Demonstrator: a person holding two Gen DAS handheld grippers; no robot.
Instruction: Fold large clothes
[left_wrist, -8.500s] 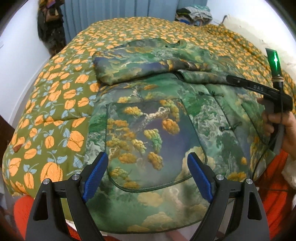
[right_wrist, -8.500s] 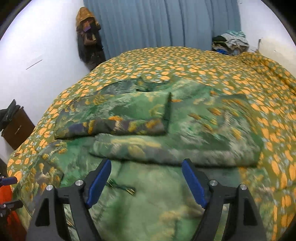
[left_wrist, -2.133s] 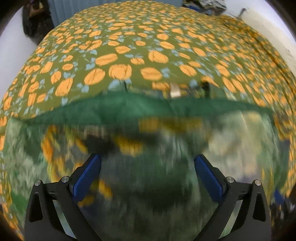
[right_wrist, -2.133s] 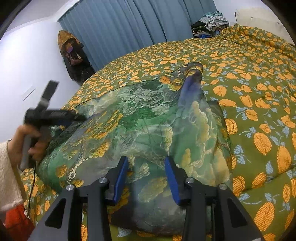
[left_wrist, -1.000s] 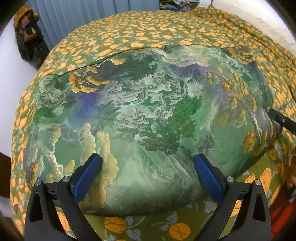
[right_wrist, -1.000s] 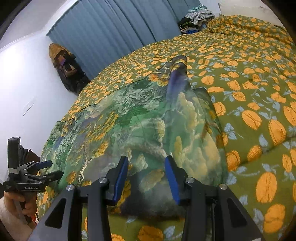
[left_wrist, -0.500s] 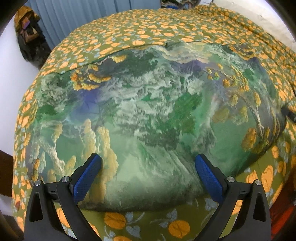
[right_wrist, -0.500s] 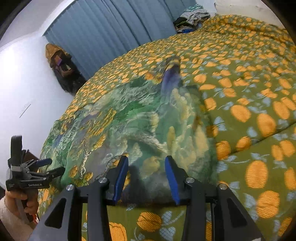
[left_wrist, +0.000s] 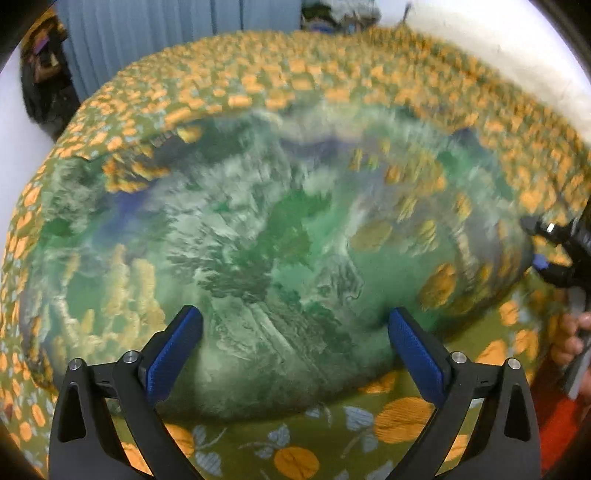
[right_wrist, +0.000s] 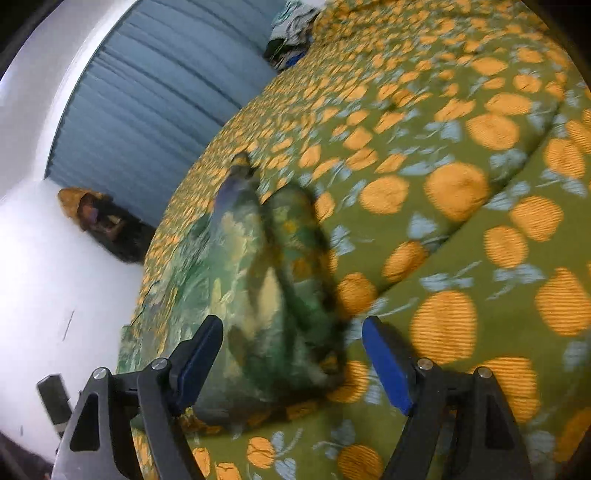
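Observation:
A large green jacket (left_wrist: 266, 236) with a landscape print of trees and orange leaves lies folded in a thick pad on the bed. My left gripper (left_wrist: 295, 343) is open and empty at the jacket's near edge, its blue pads (left_wrist: 173, 350) either side of the cloth. My right gripper (right_wrist: 291, 358) is open and empty at the jacket's right end (right_wrist: 266, 280); its view is tilted and blurred. It also shows at the right edge of the left wrist view (left_wrist: 554, 251).
The bed has an olive cover (left_wrist: 332, 443) with orange fruit print. Blue curtains (right_wrist: 155, 96) hang at the back. A pile of clothes (right_wrist: 291, 29) sits at the far end. A dark bag (right_wrist: 103, 225) hangs on the white wall.
My right gripper has opened from nearly shut and let go of the jacket's end, tilting as it drew back. My left gripper stayed open at the near edge.

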